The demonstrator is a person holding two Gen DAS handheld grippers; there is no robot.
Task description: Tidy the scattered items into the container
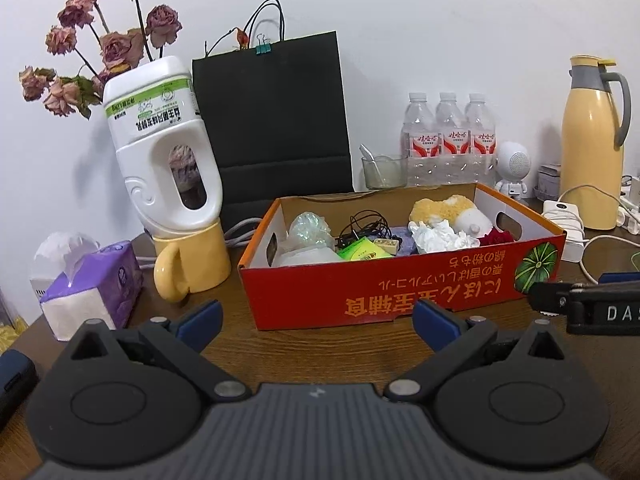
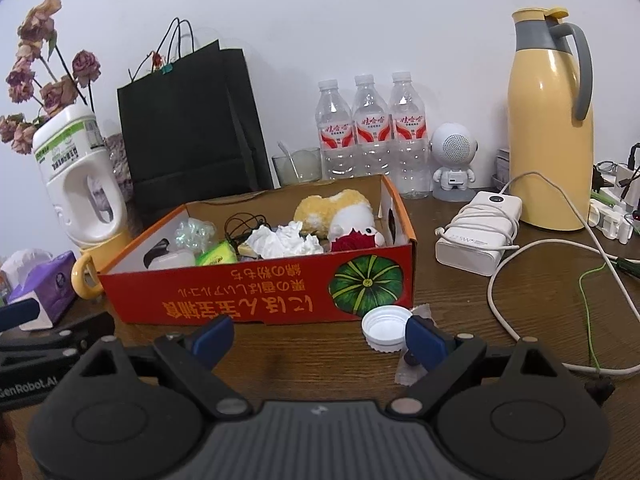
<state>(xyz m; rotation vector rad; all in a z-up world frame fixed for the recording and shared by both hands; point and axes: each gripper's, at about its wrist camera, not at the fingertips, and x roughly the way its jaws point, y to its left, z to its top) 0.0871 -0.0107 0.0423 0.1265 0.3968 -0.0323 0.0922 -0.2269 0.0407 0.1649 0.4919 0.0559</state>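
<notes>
A red cardboard box [image 1: 400,280] [image 2: 256,284] sits on the wooden table and holds crumpled tissue [image 2: 284,240], a plush toy [image 2: 336,208], tangled black cable [image 1: 364,224], a green packet [image 2: 218,256] and a red rose [image 2: 352,242]. A white bottle cap [image 2: 386,328] lies on the table just in front of the box's right corner, with a clear wrapper [image 2: 412,360] beside it. My right gripper [image 2: 320,340] is open, its right finger next to the cap. My left gripper [image 1: 316,320] is open over bare table before the box.
A yellow mug [image 1: 192,260] with an upturned white bottle, a purple tissue pack [image 1: 92,284], a black paper bag [image 1: 272,120], three water bottles [image 2: 364,128], a white speaker [image 2: 454,160], a yellow thermos [image 2: 550,120], and a power bank [image 2: 480,232] with cables surround the box.
</notes>
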